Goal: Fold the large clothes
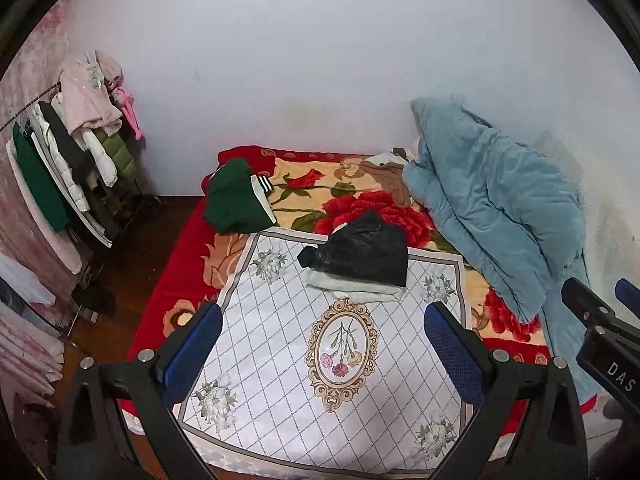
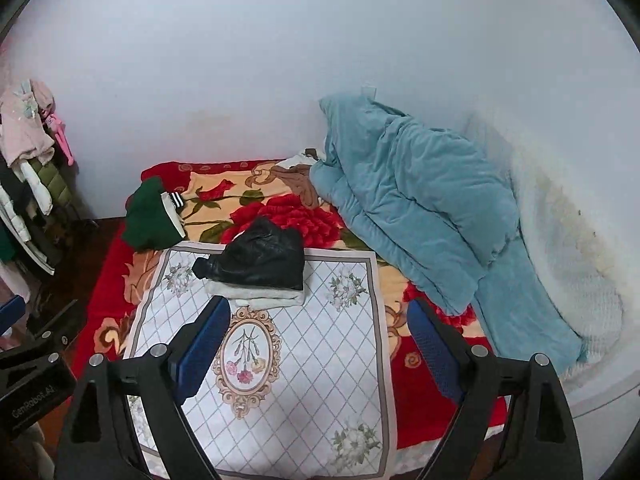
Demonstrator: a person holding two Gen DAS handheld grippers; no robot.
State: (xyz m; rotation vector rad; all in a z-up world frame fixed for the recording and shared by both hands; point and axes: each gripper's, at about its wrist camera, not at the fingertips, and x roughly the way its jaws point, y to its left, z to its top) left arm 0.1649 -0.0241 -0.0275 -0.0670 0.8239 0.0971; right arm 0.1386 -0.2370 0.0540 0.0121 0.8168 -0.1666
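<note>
A folded black jacket (image 1: 362, 250) (image 2: 260, 256) lies on a folded grey garment (image 1: 356, 286) (image 2: 256, 294) at the far end of a white patterned mat (image 1: 320, 380) (image 2: 312, 360) on the bed. A folded green garment (image 1: 234, 196) (image 2: 150, 216) lies at the bed's far left. My left gripper (image 1: 322, 340) is open and empty above the mat's near half. My right gripper (image 2: 318, 336) is open and empty above the mat, its tips just short of the stack. The right gripper also shows at the right edge of the left wrist view (image 1: 600, 300).
A red floral blanket (image 1: 360, 208) (image 2: 280, 212) covers the bed. A bunched blue quilt (image 1: 492, 208) (image 2: 420, 208) lies along the right side by the wall. A brown garment (image 1: 390, 178) sits beside it. A clothes rack (image 1: 68, 152) with hanging clothes stands left on the wooden floor.
</note>
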